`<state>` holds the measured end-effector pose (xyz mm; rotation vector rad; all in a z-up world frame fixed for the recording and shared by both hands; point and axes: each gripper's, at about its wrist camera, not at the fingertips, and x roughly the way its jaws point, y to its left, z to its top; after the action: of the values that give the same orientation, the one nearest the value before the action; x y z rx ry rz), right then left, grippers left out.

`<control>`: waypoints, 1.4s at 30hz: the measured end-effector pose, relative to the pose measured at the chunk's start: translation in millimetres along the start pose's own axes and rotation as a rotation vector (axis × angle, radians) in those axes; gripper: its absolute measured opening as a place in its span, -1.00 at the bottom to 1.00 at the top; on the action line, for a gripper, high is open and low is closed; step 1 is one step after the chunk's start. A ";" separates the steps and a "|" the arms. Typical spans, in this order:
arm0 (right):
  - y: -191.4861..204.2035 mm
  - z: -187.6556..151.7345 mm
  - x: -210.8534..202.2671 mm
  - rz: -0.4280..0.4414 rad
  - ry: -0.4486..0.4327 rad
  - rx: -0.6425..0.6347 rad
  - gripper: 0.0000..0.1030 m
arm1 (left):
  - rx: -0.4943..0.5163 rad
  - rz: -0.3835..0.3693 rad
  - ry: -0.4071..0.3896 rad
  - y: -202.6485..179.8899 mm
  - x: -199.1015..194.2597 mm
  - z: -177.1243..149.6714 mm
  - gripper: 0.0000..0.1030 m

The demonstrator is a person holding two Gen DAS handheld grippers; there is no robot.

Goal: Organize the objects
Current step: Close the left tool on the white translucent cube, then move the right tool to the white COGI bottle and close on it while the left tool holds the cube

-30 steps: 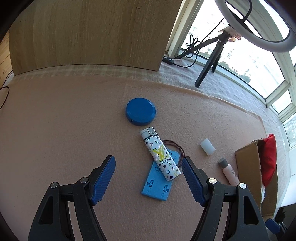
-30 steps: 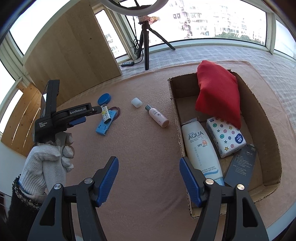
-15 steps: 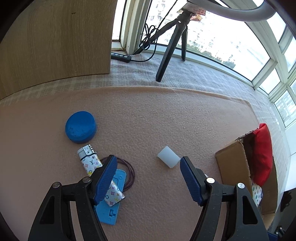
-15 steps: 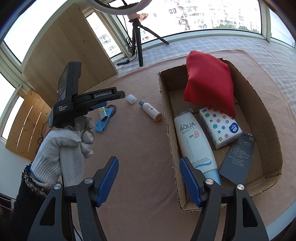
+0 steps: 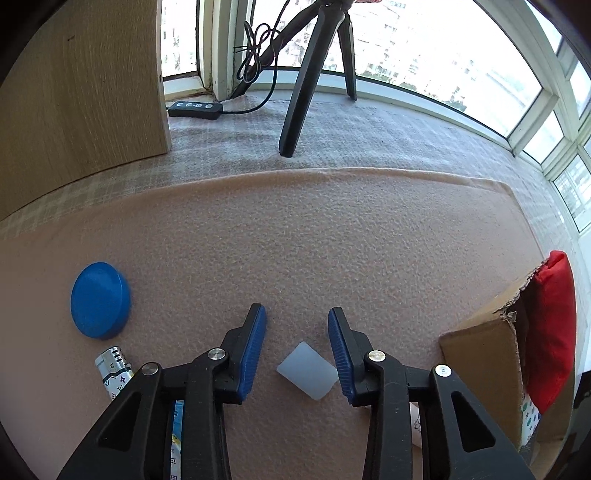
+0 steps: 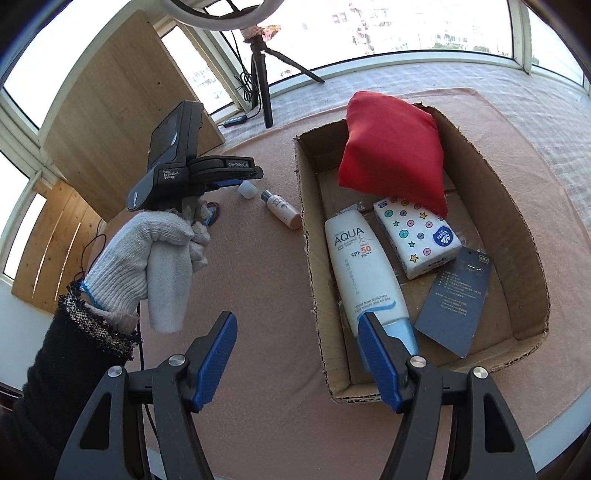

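Between the half-open left tool (image 5: 297, 330), white cap (image 5: 307, 370) sits ungripped, skewed; closing could squirt it away. Right tool (image 6: 295, 354) wide, empty.

1. Black tripod (image 5: 301, 85) legs stand on the checked cloth (image 5: 388, 140) by the window (image 5: 424, 48).
2. Black cable remote (image 5: 195, 109) lies near the wooden panel (image 5: 81, 96).
3. Ring light (image 6: 221, 5) tops the tripod, partly cut off.
4. Pink felt mat (image 5: 295, 236) covers the surface.
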<state>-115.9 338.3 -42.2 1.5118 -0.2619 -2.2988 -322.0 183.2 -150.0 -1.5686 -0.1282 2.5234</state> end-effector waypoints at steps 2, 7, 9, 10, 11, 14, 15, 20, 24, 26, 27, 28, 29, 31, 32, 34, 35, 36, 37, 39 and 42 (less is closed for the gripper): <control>-2.3 1.5 -0.8 0.002 -0.004 0.004 0.25 | 0.022 -0.001 0.005 -1.5 -1.6 -3.2 -0.45; -2.8 7.5 -1.4 0.012 -0.015 0.005 0.25 | 0.102 -0.026 0.025 -4.6 -9.8 -19.9 -0.48; -1.2 10.0 -0.4 0.018 -0.016 0.001 0.25 | 0.110 -0.061 0.044 -3.5 -14.4 -28.0 -0.48; 0.0 11.6 0.3 0.020 -0.017 -0.001 0.25 | 0.123 -0.064 0.050 -3.9 -16.8 -33.2 -0.50; 1.1 13.2 0.7 0.023 -0.018 -0.004 0.25 | 0.140 -0.063 0.054 -6.3 -21.7 -41.4 -0.53; 5.9 16.9 1.0 0.029 -0.025 -0.014 0.25 | 0.181 -0.057 0.059 -6.4 -33.3 -62.8 -0.59; 7.4 18.0 1.4 0.030 -0.027 -0.017 0.25 | 0.185 -0.063 0.061 -4.7 -37.4 -69.6 -0.60; 14.1 21.7 6.5 0.042 -0.025 -0.023 0.25 | 0.177 -0.083 0.060 10.3 -57.9 -99.9 -0.63; 22.7 26.0 12.5 0.044 -0.017 -0.048 0.25 | 0.156 -0.114 0.077 24.1 -75.0 -126.7 -0.63; 28.5 31.7 15.9 0.046 -0.015 -0.067 0.25 | 0.149 -0.123 0.085 30.2 -82.4 -139.2 -0.62; 32.2 35.6 18.0 0.047 -0.015 -0.082 0.25 | 0.142 -0.126 0.090 34.0 -85.5 -144.5 -0.59; 35.8 39.7 20.4 0.051 -0.014 -0.098 0.25 | 0.132 -0.127 0.096 38.0 -87.6 -148.4 -0.58; 39.5 44.7 23.7 0.052 -0.011 -0.109 0.25 | 0.120 -0.125 0.101 41.6 -90.6 -152.9 -0.50; 48.1 56.3 32.6 0.057 -0.001 -0.138 0.25 | 0.100 -0.125 0.095 49.0 -94.9 -156.1 -0.32; 52.7 62.5 38.6 0.058 0.010 -0.156 0.25 | 0.092 -0.121 0.090 52.1 -97.7 -157.8 -0.19; 61.7 75.3 52.2 0.048 0.038 -0.181 0.25 | 0.079 -0.116 0.083 56.3 -102.5 -160.9 -0.04; 66.1 81.9 59.4 0.054 0.055 -0.194 0.25 | 0.072 -0.116 0.079 58.7 -103.2 -160.9 -0.02; 70.1 87.8 66.7 0.054 0.072 -0.204 0.25 | 0.066 -0.119 0.076 60.9 -104.7 -161.8 -0.01; 73.9 93.4 74.3 0.041 0.086 -0.213 0.18 | 0.061 -0.121 0.075 63.4 -103.8 -160.3 -0.01; 82.4 104.5 91.0 0.003 0.117 -0.248 0.02 | 0.050 -0.123 0.068 67.7 -105.9 -160.9 -0.01; 89.6 116.1 115.5 -0.082 0.153 -0.285 -0.17 | 0.031 -0.135 0.057 74.4 -111.6 -163.2 -0.01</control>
<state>-244.1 203.8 -60.7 1.5619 0.1664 -2.1553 -134.6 86.8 -136.0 -1.5630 -0.1808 2.3651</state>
